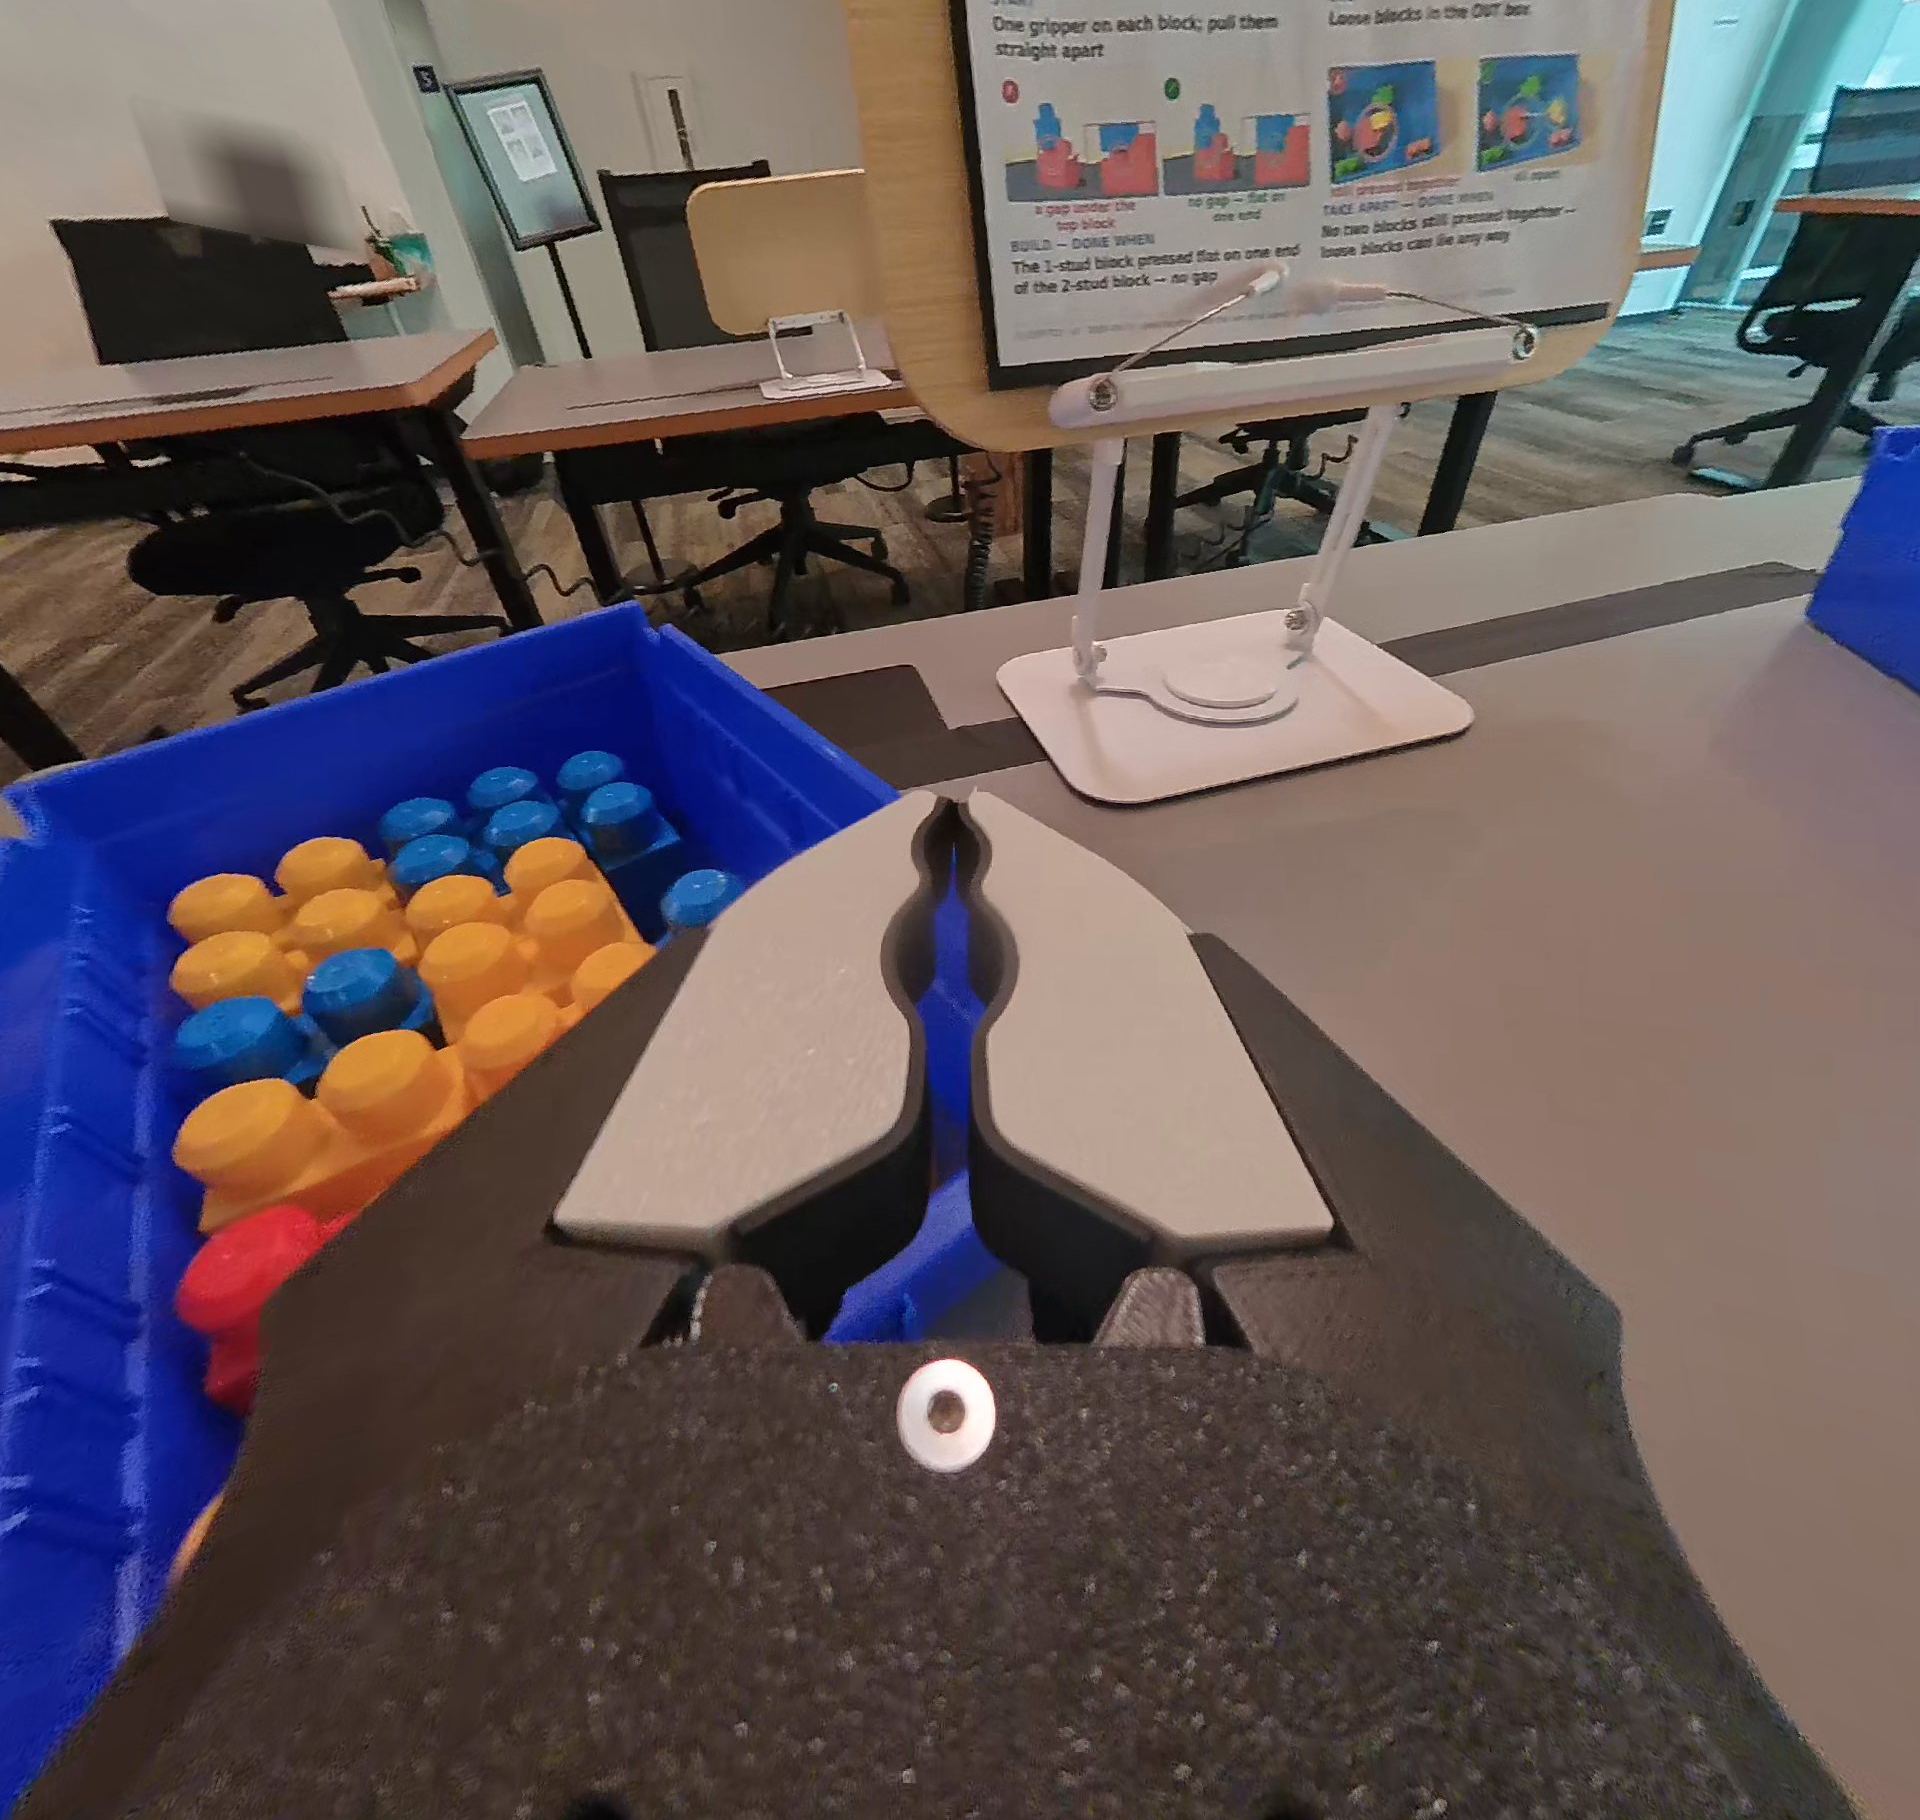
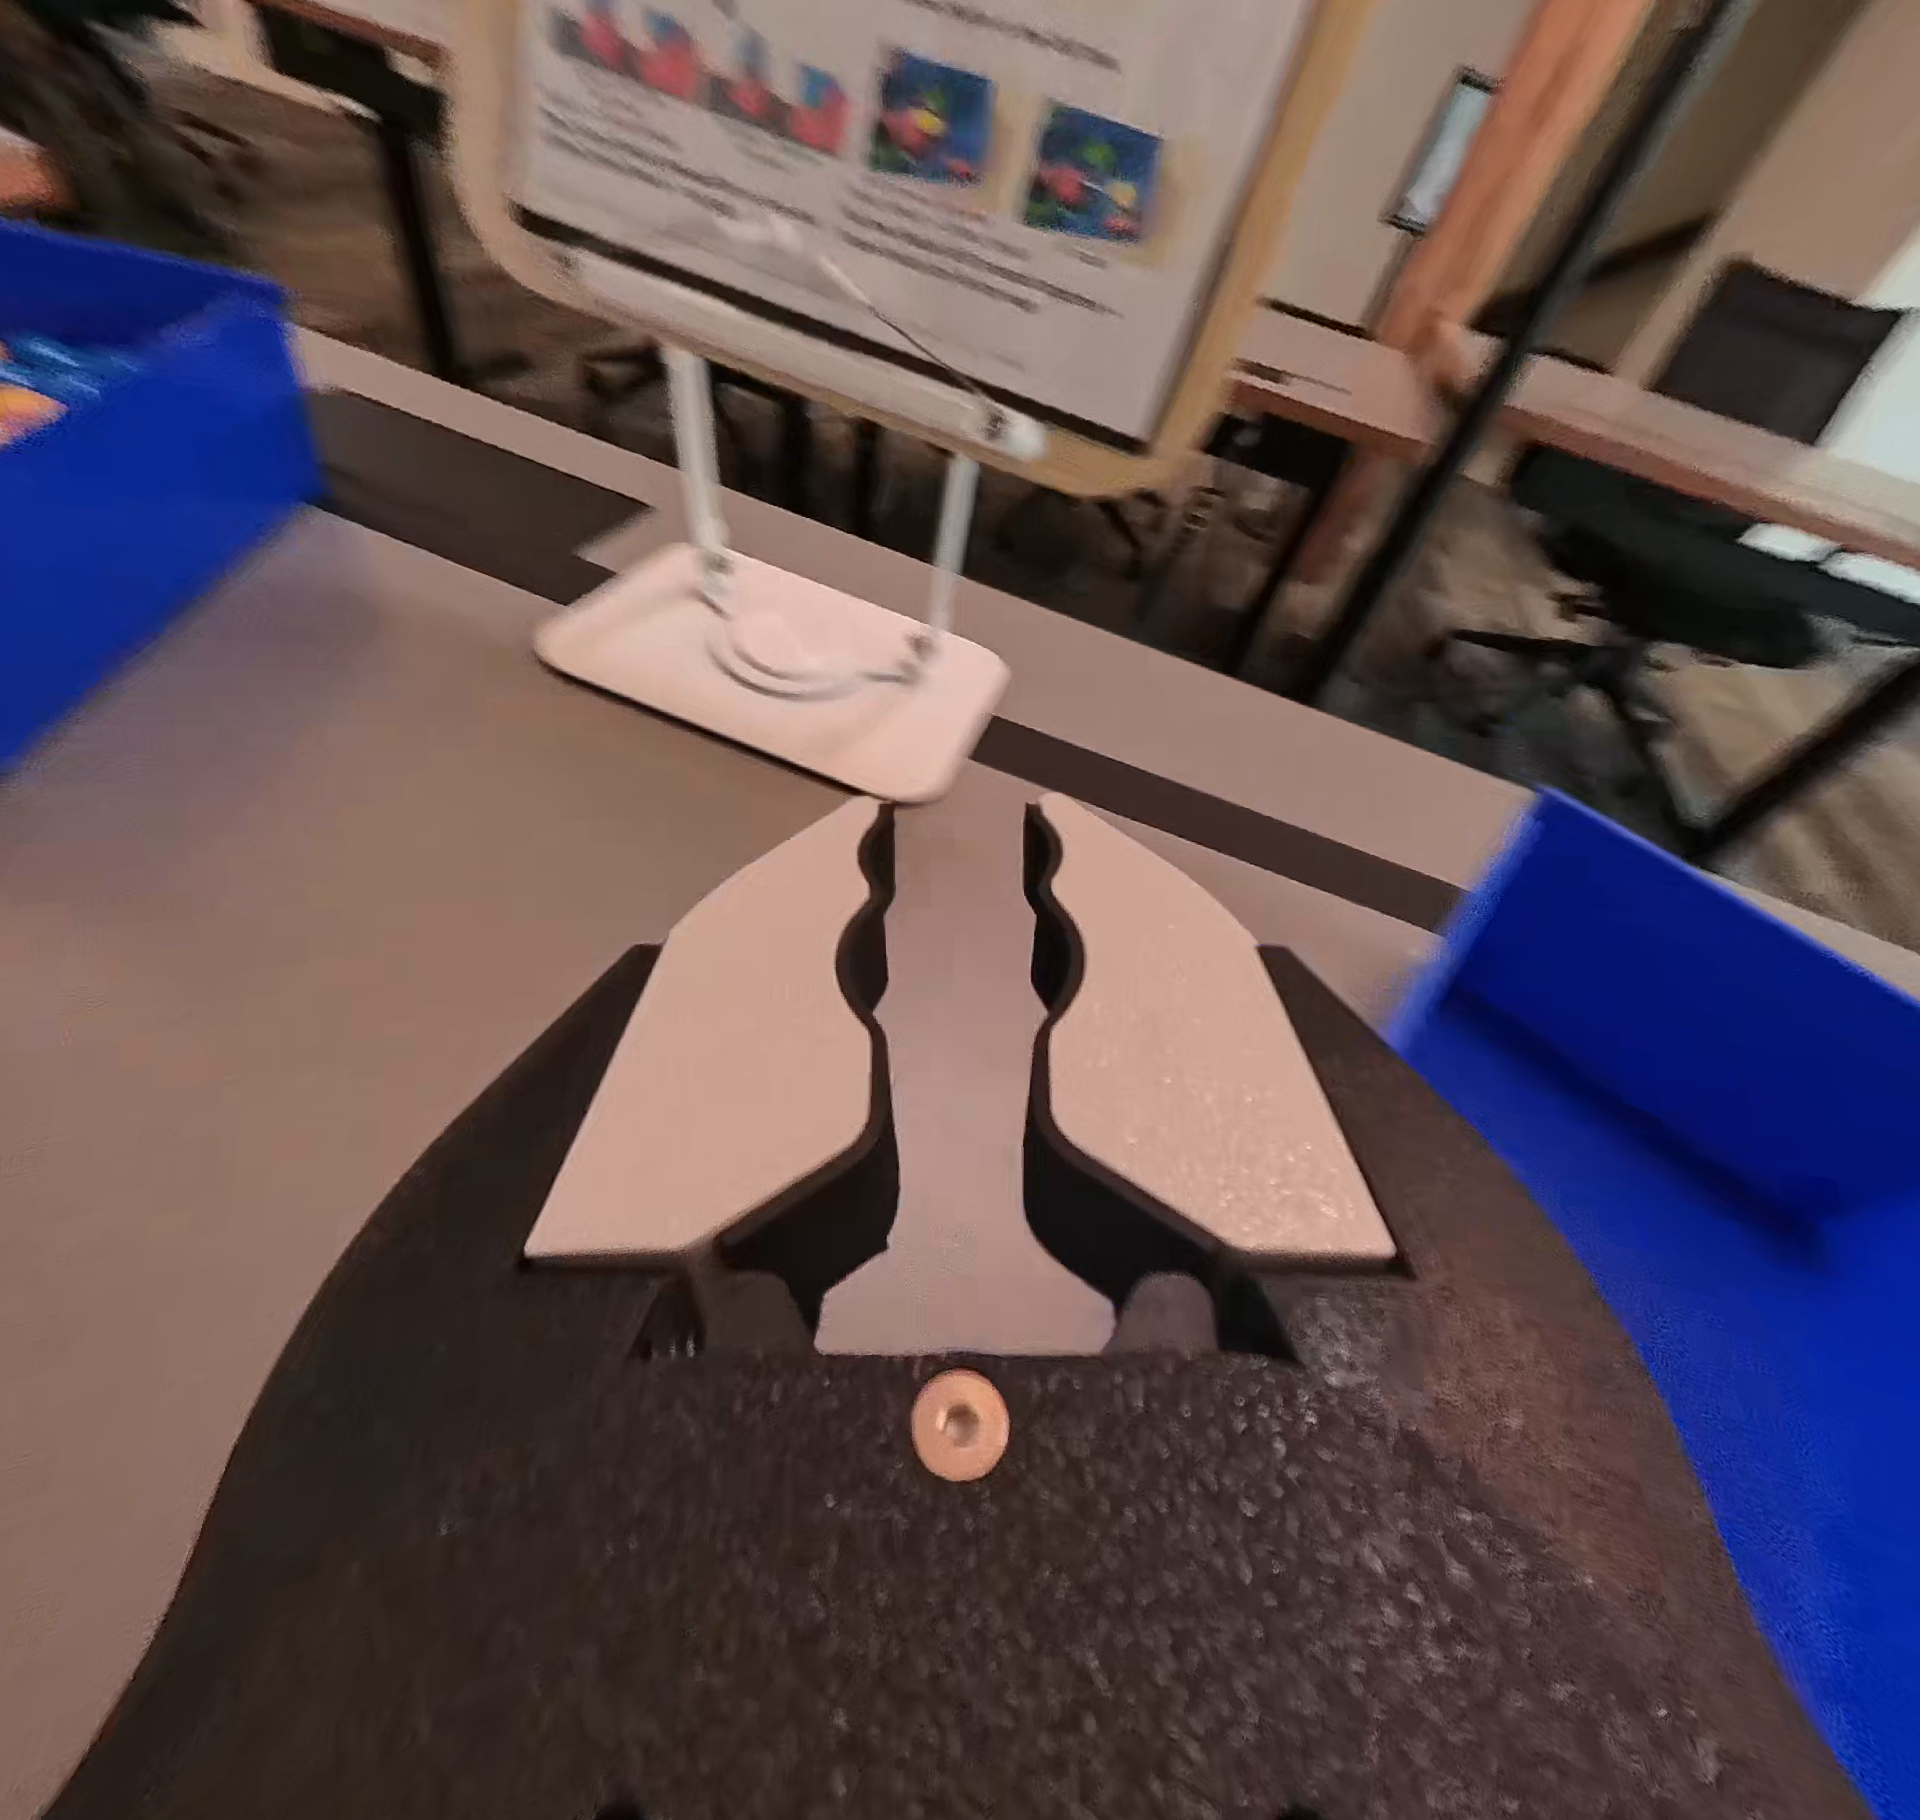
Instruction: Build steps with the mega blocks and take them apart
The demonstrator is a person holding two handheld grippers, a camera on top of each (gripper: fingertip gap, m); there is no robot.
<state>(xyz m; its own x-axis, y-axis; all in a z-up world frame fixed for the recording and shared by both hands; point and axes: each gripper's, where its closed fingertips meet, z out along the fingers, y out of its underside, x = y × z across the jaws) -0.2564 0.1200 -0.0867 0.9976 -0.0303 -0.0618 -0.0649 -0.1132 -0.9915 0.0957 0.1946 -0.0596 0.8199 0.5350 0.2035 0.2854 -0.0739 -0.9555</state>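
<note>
Over the near corner of the blue bin [image 1: 717, 721], the left gripper [image 1: 958, 820] is held with its tips pressed together and nothing between them. Orange blocks [image 1: 457, 949], blue blocks [image 1: 520, 814] and one red block [image 1: 244, 1271] are packed studs-up inside. The right gripper [image 2: 956, 814] is parted over bare table [image 2: 312, 939], beside a second bin [image 2: 1683, 1043]. The left fingers should probably be opened before being lowered squarely onto one block's sides.

White stand [image 1: 1236, 700] holding instruction board [image 1: 1278, 139] rests on grey surface [image 1: 1558, 991]; office chairs [image 1: 790, 523] and desks [image 1: 665, 388] fill room behind.
</note>
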